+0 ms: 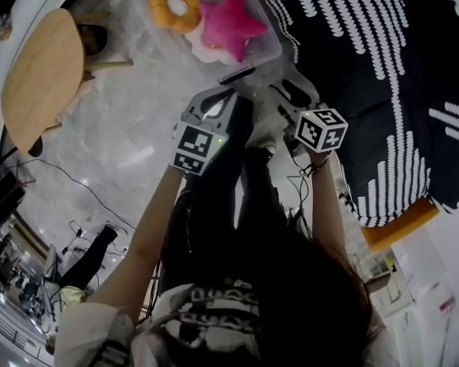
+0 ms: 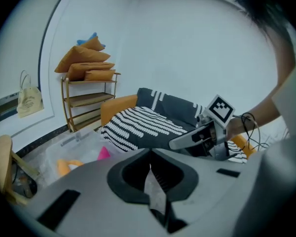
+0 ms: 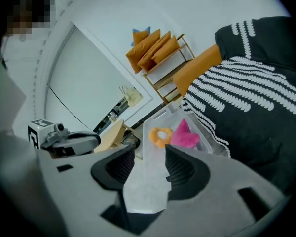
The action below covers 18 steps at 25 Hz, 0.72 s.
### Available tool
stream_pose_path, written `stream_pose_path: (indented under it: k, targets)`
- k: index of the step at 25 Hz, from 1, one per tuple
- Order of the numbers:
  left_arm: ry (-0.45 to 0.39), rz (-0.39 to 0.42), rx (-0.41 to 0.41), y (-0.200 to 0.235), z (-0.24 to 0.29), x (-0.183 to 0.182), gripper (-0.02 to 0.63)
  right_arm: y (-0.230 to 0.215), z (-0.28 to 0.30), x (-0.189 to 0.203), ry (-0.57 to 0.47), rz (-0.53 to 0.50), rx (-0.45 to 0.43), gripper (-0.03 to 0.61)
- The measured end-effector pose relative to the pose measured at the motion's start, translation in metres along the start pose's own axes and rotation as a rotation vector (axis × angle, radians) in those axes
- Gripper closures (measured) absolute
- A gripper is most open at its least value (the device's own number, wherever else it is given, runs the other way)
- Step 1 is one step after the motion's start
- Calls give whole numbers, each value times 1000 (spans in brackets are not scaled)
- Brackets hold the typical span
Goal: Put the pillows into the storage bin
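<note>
A clear storage bin point(image 1: 271, 50) stands on the pale floor ahead of me. Inside it lie an orange ring pillow point(image 1: 176, 8) and a pink star pillow point(image 1: 229, 23). My left gripper point(image 1: 218, 96) and right gripper point(image 1: 284, 92) hover side by side short of the bin, both empty. In the left gripper view the left gripper point(image 2: 149, 166) has its jaws closed together, with the right gripper point(image 2: 197, 137) off to its right. The right gripper point(image 3: 149, 157) stands open, and the bin point(image 3: 155, 120) shows through the gap.
A sofa under a black-and-white striped throw point(image 1: 382, 67) fills the right side, close to the bin. A round wooden table point(image 1: 42, 71) stands at the left. By the wall, a wooden rack point(image 2: 89, 102) holds stacked orange pillows point(image 2: 86, 65). Cables trail across the floor at the lower left.
</note>
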State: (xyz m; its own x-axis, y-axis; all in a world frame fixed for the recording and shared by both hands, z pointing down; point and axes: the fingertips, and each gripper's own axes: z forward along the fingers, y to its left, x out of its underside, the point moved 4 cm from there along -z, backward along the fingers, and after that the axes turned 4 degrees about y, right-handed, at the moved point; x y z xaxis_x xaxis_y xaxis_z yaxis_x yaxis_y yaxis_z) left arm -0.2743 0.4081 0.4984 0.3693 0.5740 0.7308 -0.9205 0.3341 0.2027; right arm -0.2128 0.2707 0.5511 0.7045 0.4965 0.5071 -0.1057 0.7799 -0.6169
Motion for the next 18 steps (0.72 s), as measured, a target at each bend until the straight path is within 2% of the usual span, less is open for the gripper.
stream_pose_path:
  k: [5,11,18]
  targets:
    - [-22,81,62,-75,-7,-3,607,-6,-64,30,-68,4,38,387]
    - [-11,183,135,-155,-23,-2,607,6,-155,60,-165,8,76,408]
    - [-76,267,187,-239,-47,-40,607,24,-266,85,-325,40,126,476]
